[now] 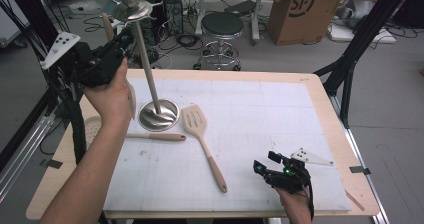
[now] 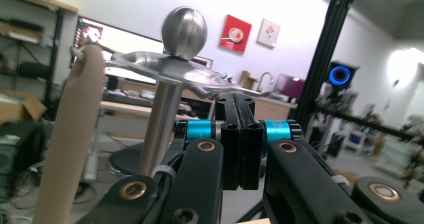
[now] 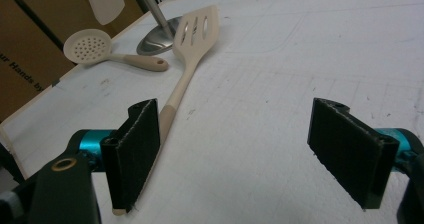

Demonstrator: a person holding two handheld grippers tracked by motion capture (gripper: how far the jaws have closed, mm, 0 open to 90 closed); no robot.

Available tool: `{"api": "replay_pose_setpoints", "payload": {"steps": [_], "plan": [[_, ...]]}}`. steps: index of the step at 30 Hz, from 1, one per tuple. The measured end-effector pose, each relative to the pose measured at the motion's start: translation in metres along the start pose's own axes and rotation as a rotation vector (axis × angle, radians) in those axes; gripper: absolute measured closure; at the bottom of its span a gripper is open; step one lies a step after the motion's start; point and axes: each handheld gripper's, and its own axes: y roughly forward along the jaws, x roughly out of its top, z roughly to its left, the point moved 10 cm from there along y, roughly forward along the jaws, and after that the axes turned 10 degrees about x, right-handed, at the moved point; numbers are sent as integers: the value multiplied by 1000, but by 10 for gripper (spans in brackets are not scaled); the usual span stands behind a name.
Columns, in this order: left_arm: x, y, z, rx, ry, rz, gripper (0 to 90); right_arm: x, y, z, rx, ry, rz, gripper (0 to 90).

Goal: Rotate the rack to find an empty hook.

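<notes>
A steel utensil stand (image 1: 159,115) rises from the white mat, topped by a ball and hook arms (image 2: 184,31). A beige spatula (image 2: 70,134) hangs upright beside the pole, its handle top at a hook arm and its pale blade (image 3: 104,1) above the table. My left gripper (image 1: 127,36) is raised near the stand's top, with its jaws (image 2: 239,104) shut and pressed together, the handle to their left. A slotted spatula (image 1: 200,134) and a skimmer spoon (image 3: 95,49) lie flat by the stand's base. My right gripper (image 1: 262,166) rests open at the mat's front right, near the slotted spatula's handle end (image 3: 165,116).
The white mat (image 1: 280,114) covers a wooden table. Beyond the far edge stand a stool (image 1: 221,26), a cardboard box (image 1: 300,11) and floor cables. Black frame posts (image 1: 357,44) rise at the table's right and left sides.
</notes>
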Motion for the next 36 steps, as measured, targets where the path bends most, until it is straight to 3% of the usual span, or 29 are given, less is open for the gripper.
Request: {"api": "replay_pose_setpoints", "payload": {"steps": [3,5,12,16,21,36], "plan": [[5,-4,2,-1,8,-21,900,0,1,2,0,-5,3,209],[9,-7,7,-11,-12,-30,900,0,1,1,2,-4,5,210],[15,1,43,62,-46,-21,900,-1,2,1,1,-4,8,209],[19,11,58,60,-42,-22,900,-2,2,-2,-4,4,11,209],[24,16,60,45,-13,-35,900,-2,2,-6,-10,11,9,209],[28,29,77,62,-20,-33,900,-4,5,-9,-6,29,18,209]]}}
